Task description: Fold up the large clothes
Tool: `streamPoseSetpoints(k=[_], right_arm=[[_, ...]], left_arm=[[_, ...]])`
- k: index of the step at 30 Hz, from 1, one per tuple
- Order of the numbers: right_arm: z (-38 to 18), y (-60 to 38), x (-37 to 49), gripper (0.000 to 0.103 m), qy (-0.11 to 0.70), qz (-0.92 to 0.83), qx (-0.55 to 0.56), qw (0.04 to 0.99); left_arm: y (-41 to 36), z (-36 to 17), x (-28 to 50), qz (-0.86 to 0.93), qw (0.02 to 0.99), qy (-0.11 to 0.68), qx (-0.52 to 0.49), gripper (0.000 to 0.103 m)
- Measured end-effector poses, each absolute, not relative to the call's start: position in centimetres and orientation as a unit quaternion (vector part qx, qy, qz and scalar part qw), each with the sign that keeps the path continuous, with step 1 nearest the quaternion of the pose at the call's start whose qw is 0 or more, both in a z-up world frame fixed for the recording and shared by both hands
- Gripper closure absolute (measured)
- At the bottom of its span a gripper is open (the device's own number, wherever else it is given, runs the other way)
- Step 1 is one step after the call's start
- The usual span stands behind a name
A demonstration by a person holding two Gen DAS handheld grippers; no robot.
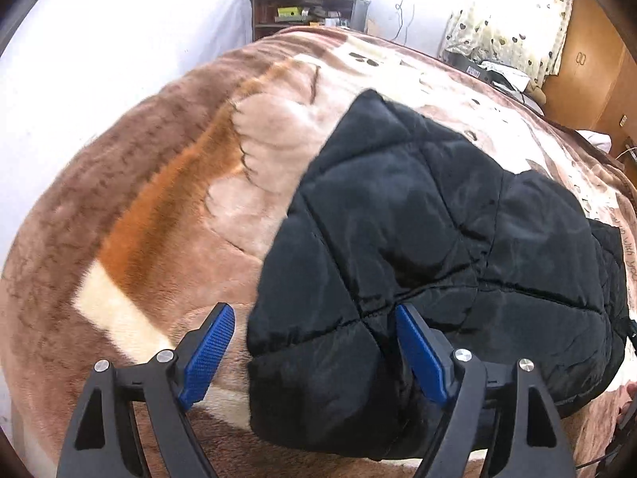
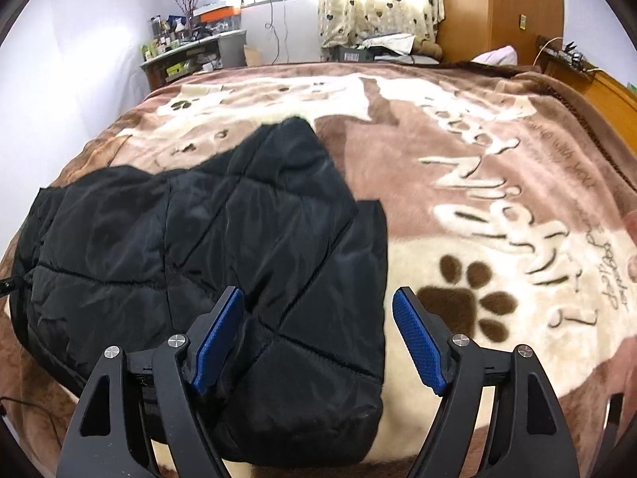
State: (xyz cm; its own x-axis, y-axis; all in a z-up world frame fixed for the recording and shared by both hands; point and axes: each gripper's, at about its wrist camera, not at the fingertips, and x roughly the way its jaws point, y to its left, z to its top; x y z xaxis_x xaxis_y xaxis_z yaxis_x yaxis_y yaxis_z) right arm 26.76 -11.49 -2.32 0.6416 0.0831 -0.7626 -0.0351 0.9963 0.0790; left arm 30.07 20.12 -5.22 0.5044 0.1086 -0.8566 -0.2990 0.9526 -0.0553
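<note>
I see both my left gripper (image 1: 314, 348) and right gripper (image 2: 318, 330) released above the black jacket (image 1: 418, 247) on the bed (image 1: 159, 207).

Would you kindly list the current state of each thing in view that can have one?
Black quilted jacket: folded into a bundle, lying on the blanket, held by neither tongs.
Left tongs: open, over the jacket's near left edge.
Right tongs: open, over the jacket's near right edge.
Paw-print blanket: spread flat over the bed.
Heart-print curtain: drawn.
</note>
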Motion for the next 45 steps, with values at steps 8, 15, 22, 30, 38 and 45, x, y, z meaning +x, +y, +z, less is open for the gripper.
streamPoseSetpoints(k=[8, 15, 22, 30, 38, 45], right_arm=[[-1.3, -10.9, 27.4, 0.026, 0.419, 0.019, 0.035, 0.907], [-5.9, -12.0, 31.5, 0.026, 0.511, 0.004, 0.067, 0.857], [-2.3, -11.7, 30.3, 0.026, 0.467, -0.008, 0.045, 0.883], [3.7, -9.7, 23.9, 0.026, 0.412, 0.025, 0.051, 0.909], [5.1, -5.9, 17.5, 0.026, 0.39, 0.051, 0.041, 0.918], [4.9, -4.7, 13.0, 0.026, 0.393, 0.047, 0.031, 0.918]], left_arm=[[20.3, -3.2, 29.6, 0.123, 0.87, 0.469, -0.092, 0.021], [19.8, -5.4, 30.3, 0.119, 0.854, 0.499, -0.088, 0.021], [19.4, -3.8, 28.7, 0.108, 0.862, 0.488, -0.088, 0.021], [15.6, 0.2, 24.8, 0.07, 0.88, 0.466, -0.065, 0.021], [10.5, 2.1, 19.8, 0.06, 0.892, 0.446, -0.041, 0.014], [7.6, 1.9, 15.6, 0.067, 0.894, 0.441, -0.031, 0.013]])
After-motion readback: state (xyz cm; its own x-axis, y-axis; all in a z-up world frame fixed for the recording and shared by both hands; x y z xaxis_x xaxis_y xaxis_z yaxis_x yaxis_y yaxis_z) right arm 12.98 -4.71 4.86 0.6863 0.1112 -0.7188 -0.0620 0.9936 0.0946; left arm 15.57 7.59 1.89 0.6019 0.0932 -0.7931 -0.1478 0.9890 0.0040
